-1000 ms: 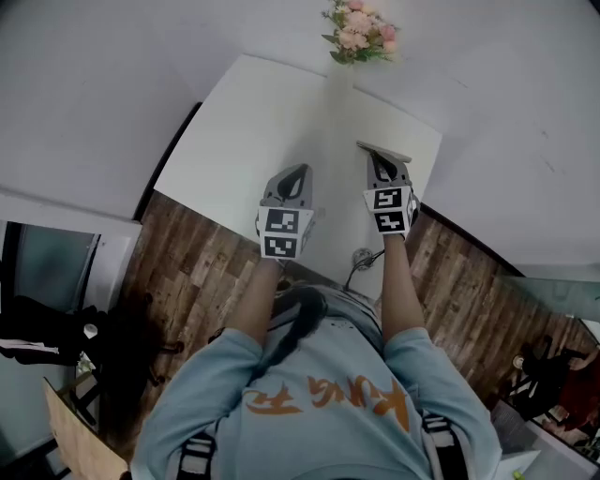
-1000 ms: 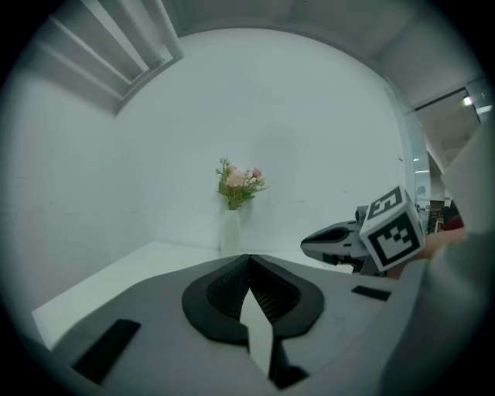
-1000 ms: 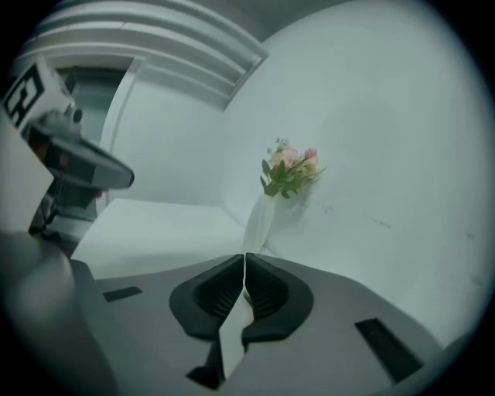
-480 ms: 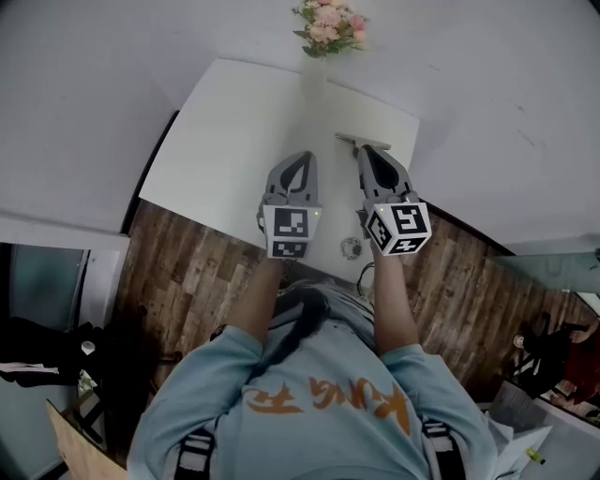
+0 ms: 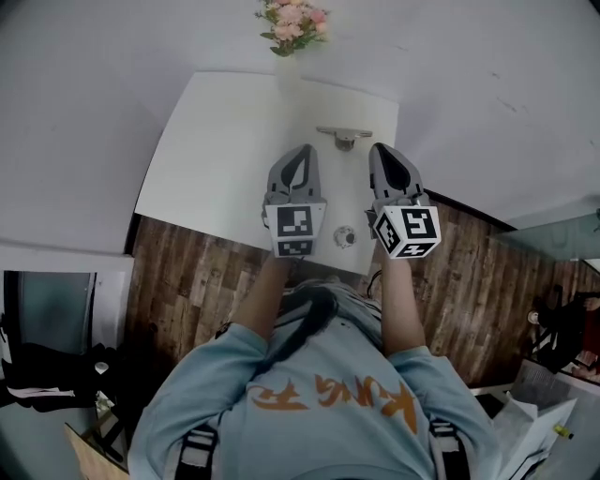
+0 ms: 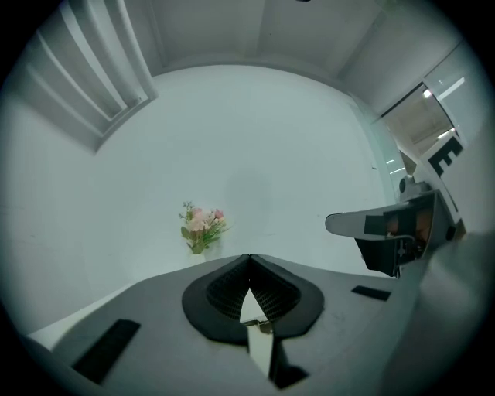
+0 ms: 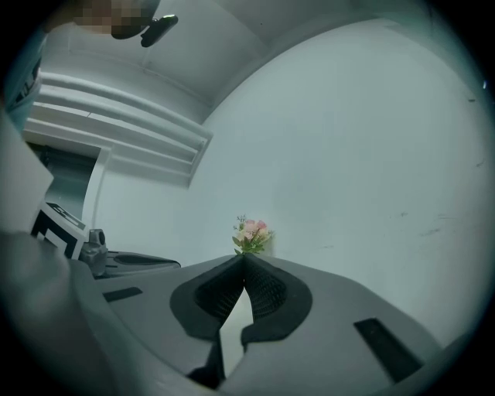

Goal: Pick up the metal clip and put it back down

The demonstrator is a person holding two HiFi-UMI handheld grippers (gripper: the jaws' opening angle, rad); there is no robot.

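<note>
The flat grey metal clip (image 5: 344, 137) lies free on the white table (image 5: 216, 141), while the left gripper (image 5: 302, 152) and right gripper (image 5: 382, 150) are closed and empty, so any pickup likely needs jaws opened first.

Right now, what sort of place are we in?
Probably a plain indoor room, maybe an office or lab: white table against a bare white wall, wood-plank floor, pink flowers at the table's far edge.

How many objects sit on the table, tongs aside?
3: flowers at the far edge, clip just ahead of the right tongs, small round item at the near edge. More may be hidden.
</note>
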